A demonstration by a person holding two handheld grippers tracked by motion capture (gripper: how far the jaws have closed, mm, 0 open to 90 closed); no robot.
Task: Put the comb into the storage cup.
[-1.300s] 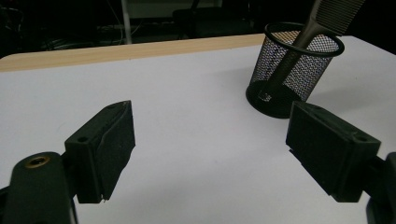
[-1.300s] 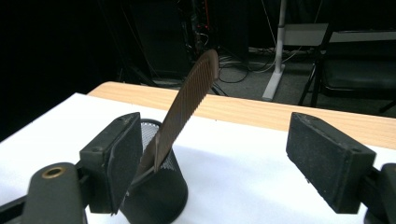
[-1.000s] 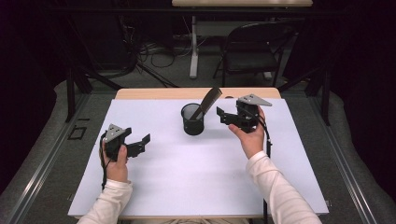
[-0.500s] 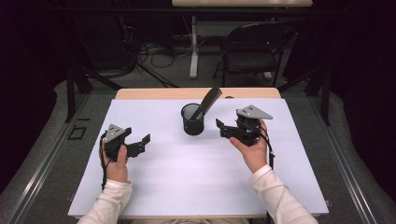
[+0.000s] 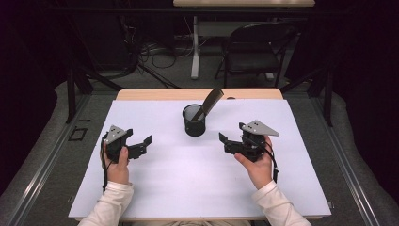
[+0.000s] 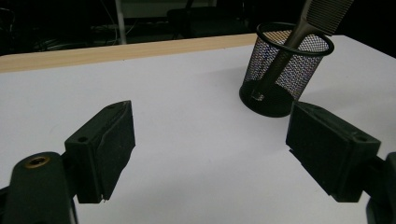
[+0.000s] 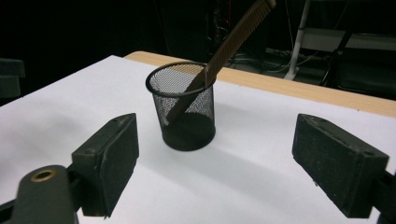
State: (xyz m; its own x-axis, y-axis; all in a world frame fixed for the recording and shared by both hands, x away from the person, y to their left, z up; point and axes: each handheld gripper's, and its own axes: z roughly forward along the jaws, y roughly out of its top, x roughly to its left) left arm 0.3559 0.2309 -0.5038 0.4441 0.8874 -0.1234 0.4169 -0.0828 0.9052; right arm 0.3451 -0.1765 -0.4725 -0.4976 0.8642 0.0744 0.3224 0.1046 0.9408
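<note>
A white sheet [image 5: 188, 188] covers the wooden table [image 5: 155, 94]; a dark room with a chair [image 5: 254, 52] fills the upper frame. The mesh cup [image 5: 194, 120] holding a comb [image 5: 210, 103] stands at upper centre. The left gripper [image 5: 141, 146] and right gripper [image 5: 227, 142] are both released, holding nothing.

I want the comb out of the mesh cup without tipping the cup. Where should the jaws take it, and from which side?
Probably grip the comb on its toothed upper part, which sticks out above the mesh cup rim and leans up to the right. Come from the right with the open right gripper, jaws across the comb's flat faces, then draw it out along its lean.
</note>
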